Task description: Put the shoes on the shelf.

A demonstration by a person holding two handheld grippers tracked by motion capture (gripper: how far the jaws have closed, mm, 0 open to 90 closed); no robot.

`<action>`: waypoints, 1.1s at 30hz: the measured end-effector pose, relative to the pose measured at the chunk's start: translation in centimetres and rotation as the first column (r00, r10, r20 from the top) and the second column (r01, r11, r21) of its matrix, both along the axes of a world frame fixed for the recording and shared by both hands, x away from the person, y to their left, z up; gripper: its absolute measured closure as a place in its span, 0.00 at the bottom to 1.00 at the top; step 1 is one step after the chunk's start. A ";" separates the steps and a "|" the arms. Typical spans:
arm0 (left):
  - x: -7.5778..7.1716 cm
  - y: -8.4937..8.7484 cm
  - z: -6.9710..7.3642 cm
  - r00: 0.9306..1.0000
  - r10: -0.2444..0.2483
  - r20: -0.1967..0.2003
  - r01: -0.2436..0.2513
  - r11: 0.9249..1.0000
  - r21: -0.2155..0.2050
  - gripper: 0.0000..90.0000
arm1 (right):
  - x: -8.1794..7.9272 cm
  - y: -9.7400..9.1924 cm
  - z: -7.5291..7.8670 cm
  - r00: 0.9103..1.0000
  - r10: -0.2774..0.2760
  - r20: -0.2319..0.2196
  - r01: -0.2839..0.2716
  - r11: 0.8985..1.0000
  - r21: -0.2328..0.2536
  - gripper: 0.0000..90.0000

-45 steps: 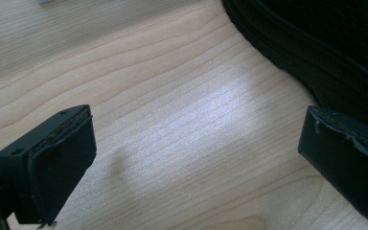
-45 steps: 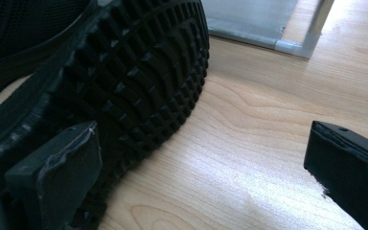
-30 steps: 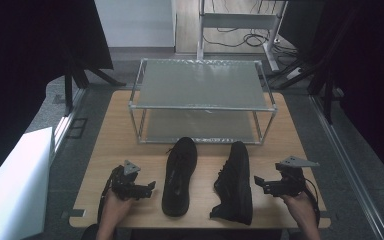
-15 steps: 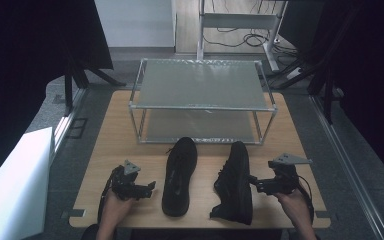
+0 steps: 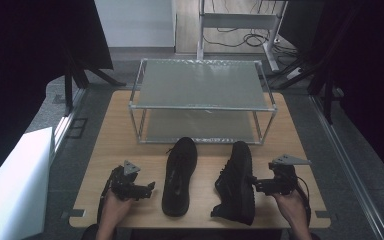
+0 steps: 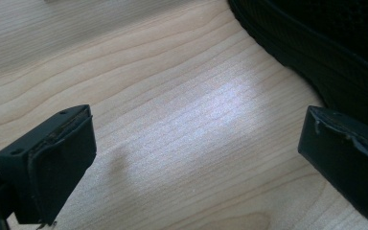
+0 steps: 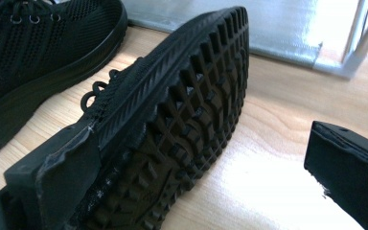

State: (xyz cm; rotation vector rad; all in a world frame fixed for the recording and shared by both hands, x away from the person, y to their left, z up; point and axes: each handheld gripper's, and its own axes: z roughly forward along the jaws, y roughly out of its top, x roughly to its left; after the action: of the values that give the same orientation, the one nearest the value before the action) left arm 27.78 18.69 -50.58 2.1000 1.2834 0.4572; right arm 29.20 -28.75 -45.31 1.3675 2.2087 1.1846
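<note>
Black is the colour of both shoes on the wooden table (image 5: 130, 150). The left shoe (image 5: 179, 175) lies flat, upright, toe toward the rack (image 5: 202, 82), a 2-tier metal frame with frosted shelves at the table's far side. The right shoe (image 5: 238, 182) lies tipped on its side, its lugged sole facing the right gripper (image 5: 258, 184), toe also toward the rack. The 2 shoes lie side by side, near each other but apart.

Seen from the right gripper view, the jaws stand wide apart with nothing grasped; one jaw sits just at the sole's edge near the heel, the other is well clear over bare wood. Whether that near jaw touches the sole cannot be told.

The left gripper (image 5: 149, 189) is held low over the table just left of the left shoe. Its own view shows the jaws spread wide over bare wood, holding nothing, with the shoe's side close behind one jaw.

A hand (image 5: 114, 210) holds the left gripper and another hand (image 5: 291, 207) the right, both entering from the near edge.
</note>
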 end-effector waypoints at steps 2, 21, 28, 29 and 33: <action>0.0 0.0 0.0 1.000 0.003 0.000 -0.003 1.000 -0.002 0.00 | 0.0 -0.2 0.0 1.000 -0.006 -0.006 0.006 1.000 0.009 0.00; 0.0 0.0 -0.1 1.000 0.007 -0.010 -0.007 1.000 0.001 0.00 | -1.2 -4.3 0.0 0.995 -0.095 0.002 0.095 0.995 -0.004 0.00; 0.1 -0.2 -0.3 1.000 0.002 -0.012 -0.002 1.000 0.004 0.00 | -1.5 -5.8 -0.5 0.991 -0.128 -0.024 0.128 0.992 0.010 0.02; 0.0 -0.2 -0.3 1.000 0.002 -0.012 -0.002 1.000 0.003 0.00 | -1.5 -5.8 -0.5 0.991 -0.128 -0.024 0.128 0.992 0.010 0.02; 0.0 -0.2 -0.3 1.000 0.002 -0.012 -0.002 1.000 0.002 0.00 | -1.6 -6.8 -1.0 0.989 -0.139 -0.052 0.141 0.989 0.041 0.05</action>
State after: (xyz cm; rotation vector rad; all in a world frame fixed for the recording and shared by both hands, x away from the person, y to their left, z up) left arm 27.83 18.50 -50.83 2.1064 1.2928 0.4477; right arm 27.60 -35.53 -46.34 1.5577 2.0913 1.1680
